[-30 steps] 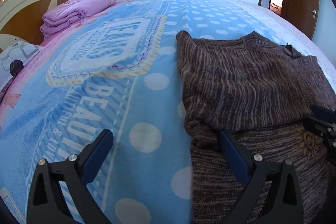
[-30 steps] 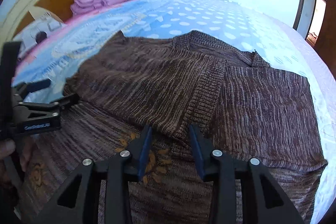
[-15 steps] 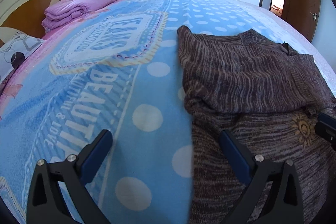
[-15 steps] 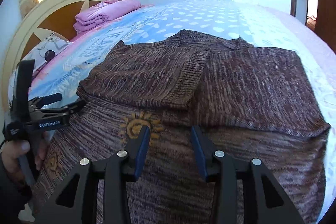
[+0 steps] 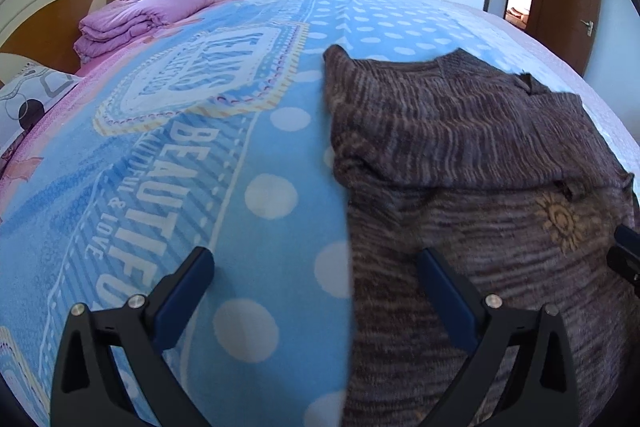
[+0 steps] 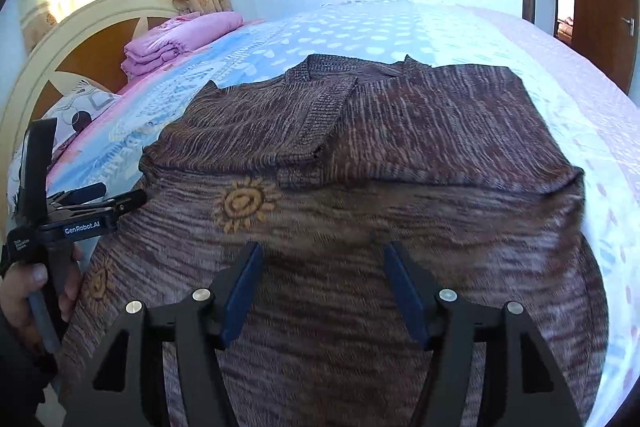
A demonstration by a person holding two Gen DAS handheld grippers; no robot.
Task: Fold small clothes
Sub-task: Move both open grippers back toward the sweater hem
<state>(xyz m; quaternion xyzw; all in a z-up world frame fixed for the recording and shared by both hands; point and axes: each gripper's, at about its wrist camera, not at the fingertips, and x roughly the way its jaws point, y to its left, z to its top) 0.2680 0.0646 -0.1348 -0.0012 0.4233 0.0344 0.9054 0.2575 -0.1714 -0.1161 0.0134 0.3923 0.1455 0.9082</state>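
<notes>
A brown knitted sweater (image 6: 400,155) lies flat on a bed covered by a blue polka-dot blanket (image 5: 224,163), toward the right of the bed. Both sleeves are folded inward across the chest, meeting near the middle, and the lower body with its orange sun motifs stretches toward the near edge.

The right tongs (image 6: 324,283) hover above the sweater's lower middle; their jaws are opening, with nothing pinched between them. The left tongs (image 5: 316,291) are spread wide and empty, straddling the sweater's left edge, one finger over blanket, the other over knit. A person's hand (image 6: 28,291) holds that tool at the near left.

A folded pink quilt (image 5: 140,19) sits far left by the headboard (image 6: 80,55).

The likely next move is lifting the hem. The risk: a grab at uneven points would skew the fold, and a deep pinch could catch the blanket too, dragging the tucked sleeves loose.
</notes>
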